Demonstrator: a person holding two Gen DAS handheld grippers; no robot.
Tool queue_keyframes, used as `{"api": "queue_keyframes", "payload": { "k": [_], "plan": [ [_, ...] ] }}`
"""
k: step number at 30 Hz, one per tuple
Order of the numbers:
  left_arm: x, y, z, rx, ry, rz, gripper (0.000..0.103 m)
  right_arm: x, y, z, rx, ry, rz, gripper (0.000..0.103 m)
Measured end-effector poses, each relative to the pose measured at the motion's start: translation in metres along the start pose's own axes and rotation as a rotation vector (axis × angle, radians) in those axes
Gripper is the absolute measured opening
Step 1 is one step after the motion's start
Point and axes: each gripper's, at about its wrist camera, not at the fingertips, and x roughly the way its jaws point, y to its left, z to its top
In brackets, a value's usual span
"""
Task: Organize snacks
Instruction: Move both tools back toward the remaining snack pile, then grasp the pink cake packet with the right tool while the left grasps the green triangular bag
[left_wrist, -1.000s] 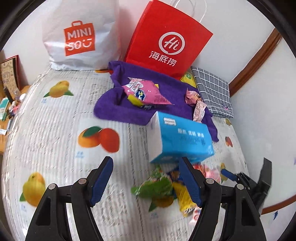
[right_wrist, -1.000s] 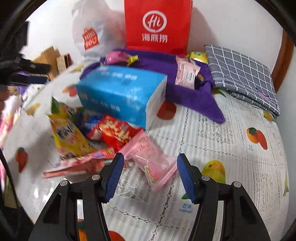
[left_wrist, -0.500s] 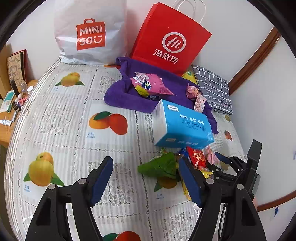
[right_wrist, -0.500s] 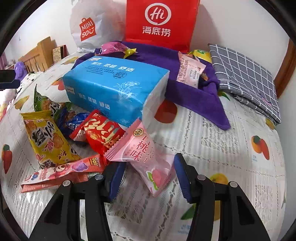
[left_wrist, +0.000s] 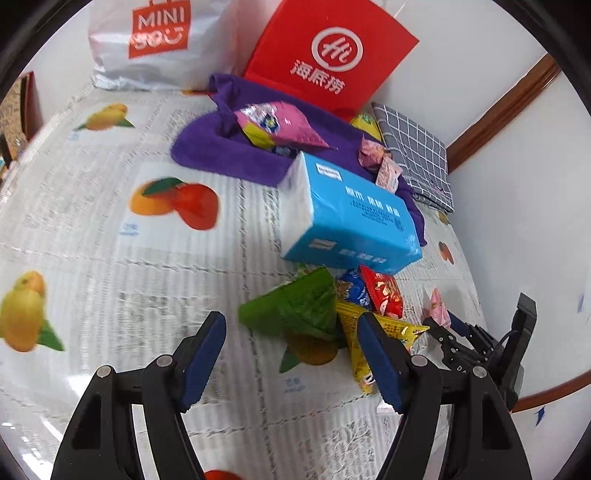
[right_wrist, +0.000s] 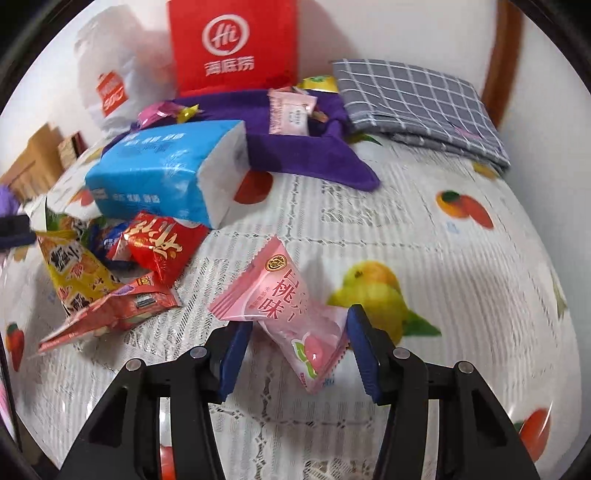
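Now the pink packet (right_wrist: 295, 317) is held off the tabletop (right_wrist: 424, 229) in the right claw (right_wrist: 293, 352), whose jaws have just been closing on it, apart from the snack pile (right_wrist: 122, 266) by the tissue pack (right_wrist: 166, 173). The left claw (left_wrist: 291, 354) stands open and empty before the green packet (left_wrist: 295, 306). The grip is best kept firm on the packet's body rather than its crimped edge, and it should be carried clear of the pile, probably toward the purple cloth (right_wrist: 306, 151) where other snacks lie.
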Motion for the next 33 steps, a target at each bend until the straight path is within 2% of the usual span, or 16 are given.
{"api": "queue_keyframes", "payload": {
  "k": [5, 9, 12, 14, 17, 22, 25, 31, 32, 33],
  "plan": [
    [0.026, -0.004, 0.001, -0.022, 0.019, 0.0, 0.072, -0.003, 0.0, -0.001, 0.065, 0.006, 0.016, 0.054],
    [0.042, -0.004, 0.004, -0.033, 0.03, 0.013, 0.07, -0.004, 0.004, -0.002, 0.061, 0.013, 0.014, 0.057],
    [0.043, -0.004, 0.005, -0.026, 0.02, 0.009, 0.062, -0.008, 0.003, -0.003, 0.042, 0.026, 0.028, 0.06],
    [0.042, -0.003, 0.006, -0.02, 0.019, -0.004, 0.059, -0.013, 0.002, -0.004, 0.033, 0.027, 0.029, 0.066],
    [0.034, 0.003, 0.005, -0.011, 0.008, -0.005, 0.058, -0.023, -0.001, -0.006, 0.016, 0.003, 0.02, 0.068],
    [0.021, 0.013, 0.003, -0.013, 0.002, 0.008, 0.057, -0.03, -0.001, -0.001, -0.028, -0.036, 0.014, 0.068],
    [0.014, 0.018, 0.002, -0.015, -0.003, 0.017, 0.057, -0.028, 0.002, 0.007, -0.043, -0.05, 0.051, 0.068],
    [0.008, 0.025, -0.001, -0.029, -0.007, 0.014, 0.057, 0.001, 0.018, 0.02, -0.078, -0.006, 0.059, 0.067],
    [0.006, 0.026, -0.002, -0.028, -0.008, 0.015, 0.057, 0.008, 0.019, 0.019, -0.077, 0.015, 0.055, 0.065],
    [0.006, 0.026, -0.003, -0.025, -0.009, 0.018, 0.057, 0.012, 0.019, 0.018, -0.076, 0.024, 0.056, 0.056]
  ]
}}
